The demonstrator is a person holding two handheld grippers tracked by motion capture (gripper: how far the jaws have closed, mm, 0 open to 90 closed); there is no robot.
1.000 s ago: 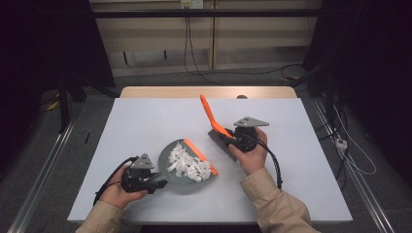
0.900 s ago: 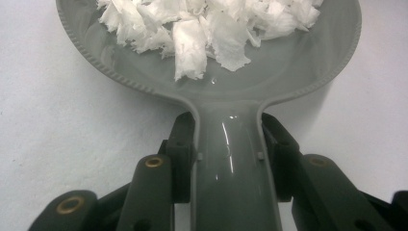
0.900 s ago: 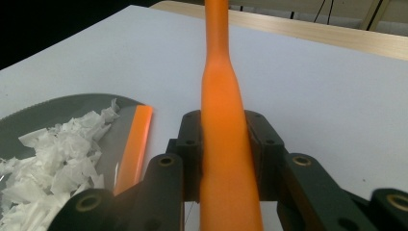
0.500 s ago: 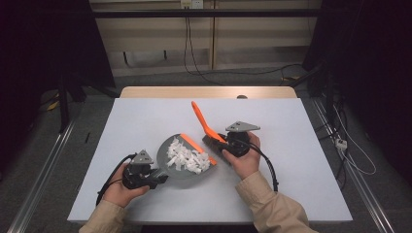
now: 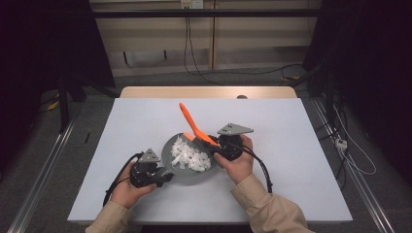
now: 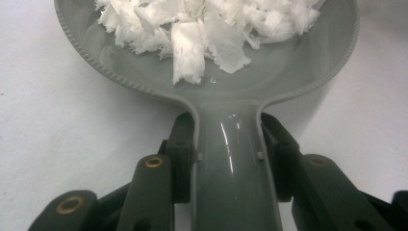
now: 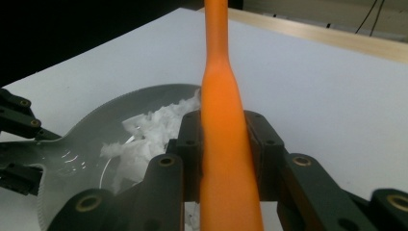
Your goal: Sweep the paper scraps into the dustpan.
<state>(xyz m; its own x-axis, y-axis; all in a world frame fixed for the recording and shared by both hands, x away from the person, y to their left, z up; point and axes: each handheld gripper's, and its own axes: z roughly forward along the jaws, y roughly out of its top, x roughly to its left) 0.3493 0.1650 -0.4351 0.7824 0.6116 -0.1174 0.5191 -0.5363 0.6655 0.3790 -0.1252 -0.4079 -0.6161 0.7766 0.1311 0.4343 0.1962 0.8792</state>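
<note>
Left tool (image 5: 163,175) is clamped tight on the handle of the grey pan (image 6: 231,82), jaws pinching the neck just behind the bowl; good spot, close to the load, less twist. Right tool (image 5: 215,148) is closed hard on the orange spatula (image 5: 194,127), gripped low on the shaft where it widens. Pan sits on the white table (image 5: 291,145) near the front middle, holding a heap of white shreds (image 5: 190,155). Pan looks like stiff glossy plastic, probably light and slick, so the narrow handle could roll in the jaws if pushed sideways. Spatula also looks rigid enough; smooth shaft may slip under prying. Shreds look soft, loose, weightless, easy to flick over the rim. Pan's long axis runs from handle at front left to bowl at right. Spatula's free end points up and away toward the table's far side, lower end over the pan's right rim.
</note>
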